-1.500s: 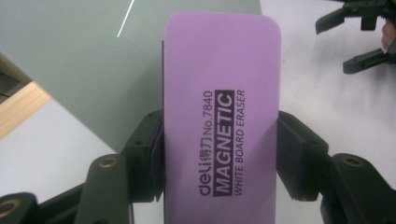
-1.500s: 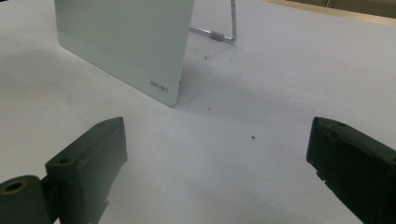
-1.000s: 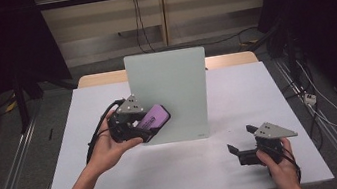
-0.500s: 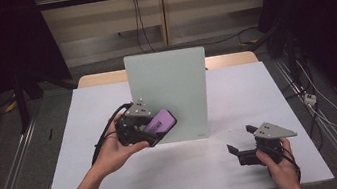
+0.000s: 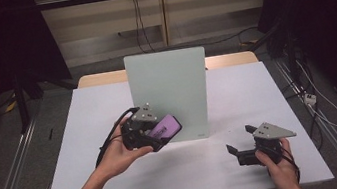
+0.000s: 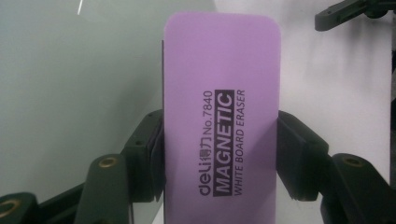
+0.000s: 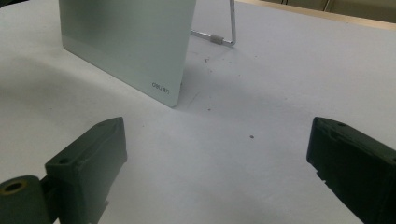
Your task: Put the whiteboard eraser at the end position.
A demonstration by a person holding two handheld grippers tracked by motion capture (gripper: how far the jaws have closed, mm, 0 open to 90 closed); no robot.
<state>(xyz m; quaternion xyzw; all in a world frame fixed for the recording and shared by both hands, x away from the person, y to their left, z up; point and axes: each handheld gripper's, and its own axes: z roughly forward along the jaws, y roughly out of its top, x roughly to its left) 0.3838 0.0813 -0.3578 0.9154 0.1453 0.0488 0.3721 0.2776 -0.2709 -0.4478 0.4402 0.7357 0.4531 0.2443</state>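
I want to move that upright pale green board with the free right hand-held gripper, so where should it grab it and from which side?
Probably the bare right vertical edge of the pale green upright whiteboard, approached from the table's right. The thin flat panel fits between the open right hand-held gripper, and that edge is on its side. The wire stand is behind it, and the left hand-held gripper holds the purple magnetic eraser at the lower left.
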